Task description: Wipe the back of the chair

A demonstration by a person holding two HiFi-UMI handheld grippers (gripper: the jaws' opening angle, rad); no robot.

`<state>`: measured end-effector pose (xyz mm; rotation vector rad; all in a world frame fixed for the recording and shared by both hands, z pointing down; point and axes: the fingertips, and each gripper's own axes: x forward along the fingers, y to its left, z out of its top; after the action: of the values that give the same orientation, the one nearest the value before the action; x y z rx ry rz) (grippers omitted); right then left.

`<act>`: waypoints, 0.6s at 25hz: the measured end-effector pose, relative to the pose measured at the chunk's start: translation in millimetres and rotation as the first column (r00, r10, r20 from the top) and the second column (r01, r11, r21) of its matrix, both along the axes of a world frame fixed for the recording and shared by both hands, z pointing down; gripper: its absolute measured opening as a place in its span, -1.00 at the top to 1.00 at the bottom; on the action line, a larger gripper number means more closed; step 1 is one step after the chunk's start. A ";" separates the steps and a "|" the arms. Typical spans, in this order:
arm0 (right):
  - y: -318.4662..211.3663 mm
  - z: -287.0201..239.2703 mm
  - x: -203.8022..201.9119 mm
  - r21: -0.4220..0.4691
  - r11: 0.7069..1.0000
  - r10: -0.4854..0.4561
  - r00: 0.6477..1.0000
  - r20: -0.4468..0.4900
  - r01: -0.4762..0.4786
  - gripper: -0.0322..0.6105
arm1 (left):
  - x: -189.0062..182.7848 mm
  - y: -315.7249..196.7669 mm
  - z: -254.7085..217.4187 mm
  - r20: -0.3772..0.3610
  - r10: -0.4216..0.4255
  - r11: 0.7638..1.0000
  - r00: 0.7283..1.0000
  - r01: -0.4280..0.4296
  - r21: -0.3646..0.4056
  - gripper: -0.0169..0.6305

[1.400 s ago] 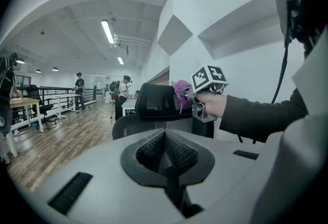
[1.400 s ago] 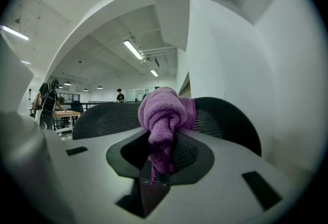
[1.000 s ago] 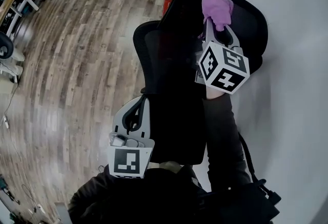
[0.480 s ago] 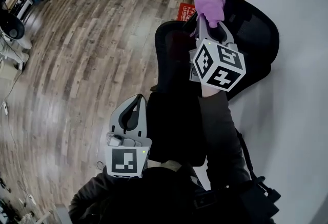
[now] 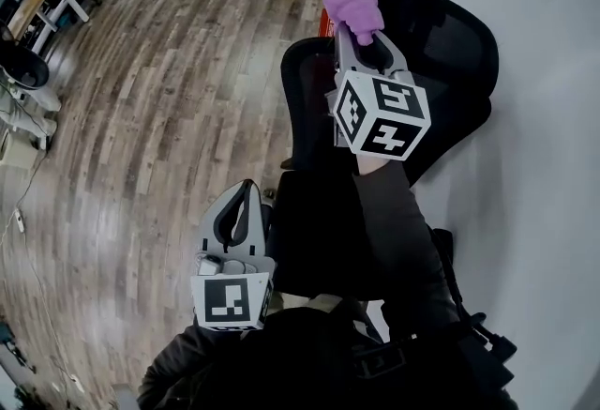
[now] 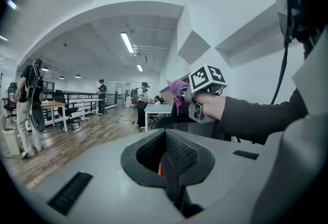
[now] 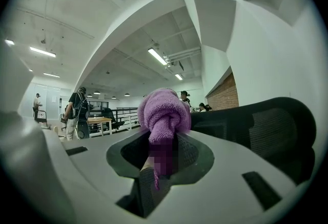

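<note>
Much of the chair (image 5: 448,52) is covered by my right arm and marker cube, and I cannot tell whether the purple cloth (image 5: 352,3) touches its mesh back. The right gripper (image 5: 359,31) has its jaws clamped on the cloth, which is bunched above the tips near the chair's top edge. The left gripper (image 5: 246,194) sits low by my body, jaws pressed together with nothing between them.

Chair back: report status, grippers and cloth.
Right gripper shut on purple cloth. Left gripper shut, empty. Cloth beside chair back, contact unclear. Nothing between them.
</note>
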<state>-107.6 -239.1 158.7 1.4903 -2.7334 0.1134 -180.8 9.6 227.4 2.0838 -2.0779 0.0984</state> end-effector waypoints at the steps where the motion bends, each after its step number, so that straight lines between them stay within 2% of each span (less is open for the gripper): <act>1: 1.4 3.9 0.2 -0.007 1.000 0.001 1.000 -0.002 -0.001 0.60 | -0.3 2.4 1.2 0.002 0.001 1.000 1.000 -0.001 -0.003 0.94; 5: 3.0 20.8 1.9 -0.047 0.999 0.009 1.000 -0.009 -0.009 0.60 | -3.1 9.6 3.3 0.063 0.022 0.999 0.998 -0.020 -0.027 0.94; 11: 2.6 72.2 4.3 -0.103 0.995 0.009 1.000 0.005 -0.009 0.60 | -4.6 8.3 28.9 0.079 0.015 0.996 0.997 -0.009 -0.084 0.94; 15: -2.2 85.9 13.6 -0.116 0.993 0.016 1.000 0.016 -0.014 0.60 | 5.2 1.0 36.9 0.090 0.037 0.994 0.995 -0.027 -0.104 0.94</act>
<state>-94.0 -241.3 244.6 1.4858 -2.6775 0.2809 -175.5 10.6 264.3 2.0886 -2.0437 0.3052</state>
